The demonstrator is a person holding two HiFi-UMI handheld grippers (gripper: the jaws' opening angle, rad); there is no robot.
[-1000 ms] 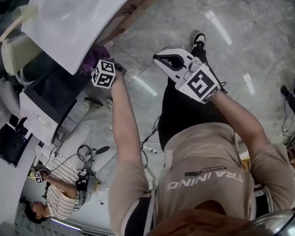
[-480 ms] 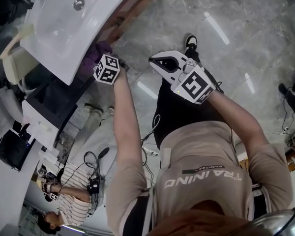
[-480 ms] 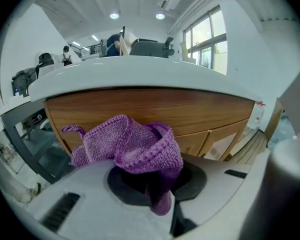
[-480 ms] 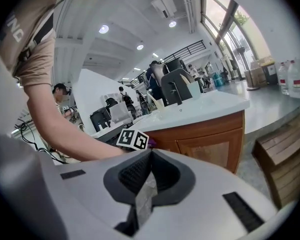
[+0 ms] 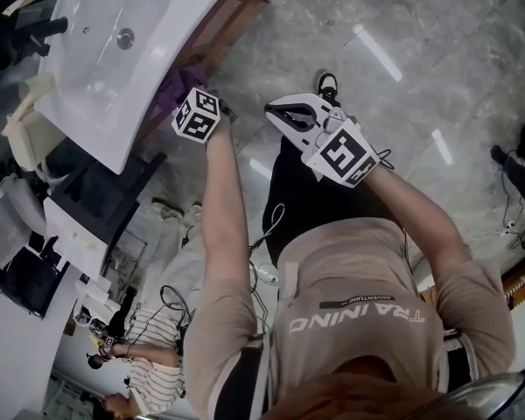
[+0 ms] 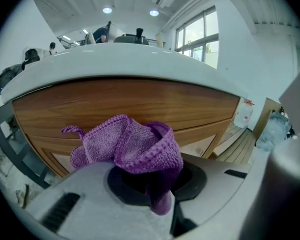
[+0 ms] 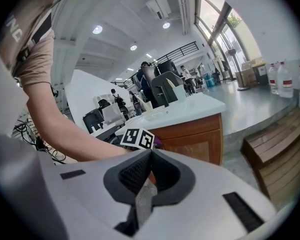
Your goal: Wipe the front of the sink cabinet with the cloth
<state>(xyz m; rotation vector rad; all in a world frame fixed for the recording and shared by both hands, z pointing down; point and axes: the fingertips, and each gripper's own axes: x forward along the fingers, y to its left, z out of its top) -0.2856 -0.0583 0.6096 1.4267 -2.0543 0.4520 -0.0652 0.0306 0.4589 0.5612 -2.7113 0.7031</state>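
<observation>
The wooden sink cabinet (image 6: 125,104) front fills the view just beyond the left gripper (image 6: 151,180), whose jaws are pinched on the purple cloth (image 6: 127,145), which bunches above them close before the wood. The right gripper (image 7: 149,170) hangs well apart, jaws together, empty

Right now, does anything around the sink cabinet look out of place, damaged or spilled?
Nothing stands out. The left gripper is shut on the bunched purple cloth, facing the wooden cabinet front, which shows no damage or spills. The right gripper is shut and empty.
</observation>
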